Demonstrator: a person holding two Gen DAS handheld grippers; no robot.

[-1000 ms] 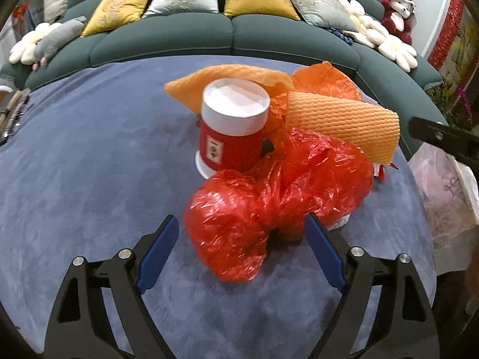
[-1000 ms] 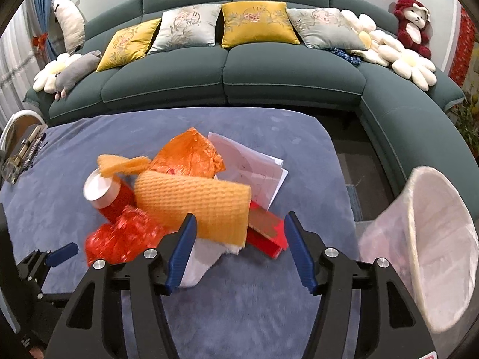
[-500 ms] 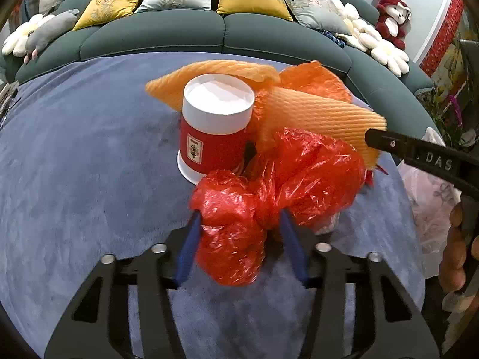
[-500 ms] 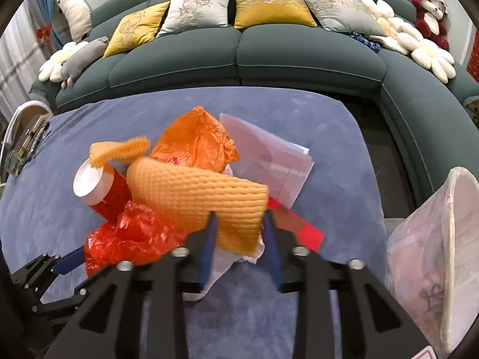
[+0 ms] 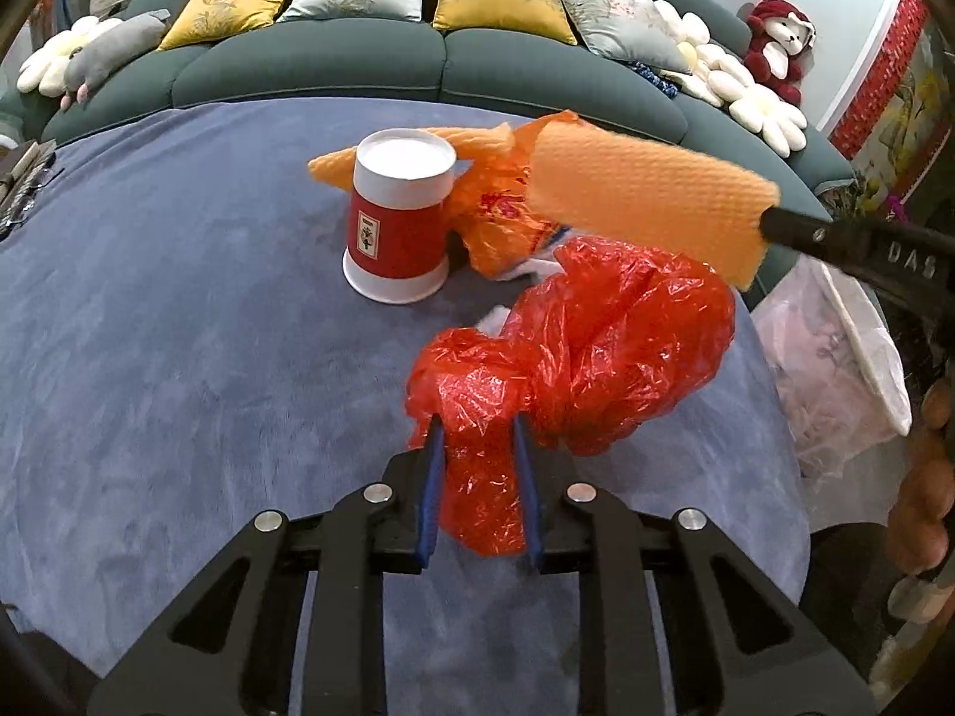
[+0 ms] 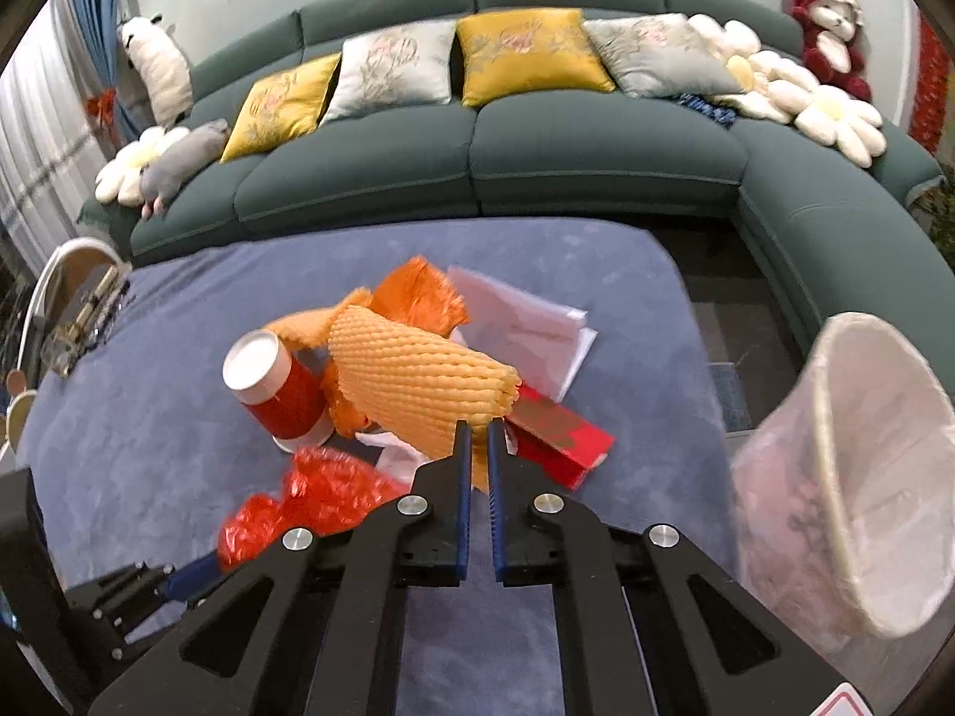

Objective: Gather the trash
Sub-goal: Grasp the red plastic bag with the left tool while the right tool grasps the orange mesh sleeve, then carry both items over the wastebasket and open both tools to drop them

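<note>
my left fingers (image 5: 477, 465) pinch red plastic bag (image 5: 573, 352): light, slippery. my right fingers (image 6: 476, 447) nip foam net (image 6: 418, 382) edge: soft, crushable.

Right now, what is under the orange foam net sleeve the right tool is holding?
Under the orange foam net sleeve: a flat red cardboard box, white crumpled paper and part of an orange plastic bag. Anything beneath them is hidden.

Right edge of the lined trash bin (image 6: 847, 477) cropped; red box (image 6: 561, 438) partly under orange foam netting (image 6: 418, 382).
</note>
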